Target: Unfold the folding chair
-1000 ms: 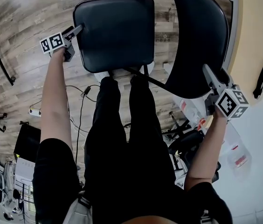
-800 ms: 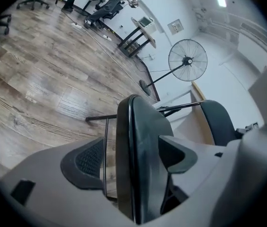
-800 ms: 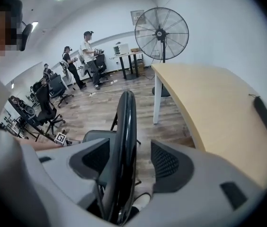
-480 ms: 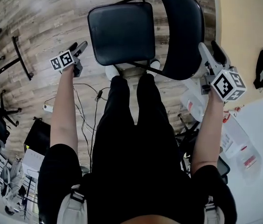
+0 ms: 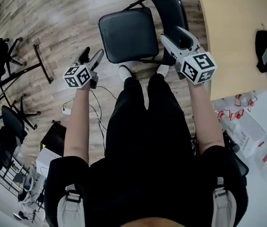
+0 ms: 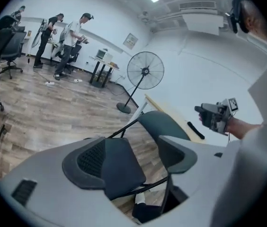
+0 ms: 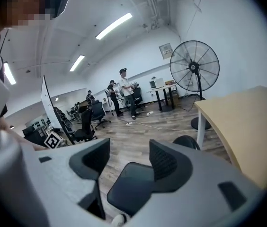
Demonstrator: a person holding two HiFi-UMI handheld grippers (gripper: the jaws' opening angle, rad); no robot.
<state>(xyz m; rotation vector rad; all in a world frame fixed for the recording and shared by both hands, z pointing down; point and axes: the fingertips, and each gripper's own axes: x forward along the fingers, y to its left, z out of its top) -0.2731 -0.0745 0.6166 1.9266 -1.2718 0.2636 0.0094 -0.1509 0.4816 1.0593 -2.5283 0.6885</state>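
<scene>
The folding chair stands unfolded on the floor. We hold the left gripper and right gripper clear of it, jaws apart, empty.

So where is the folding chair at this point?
In the head view the folding chair stands open on the wood floor at top centre, just ahead of the person's shoes and left of the wooden table.

text: none legible | wall sign: too small to read
</scene>
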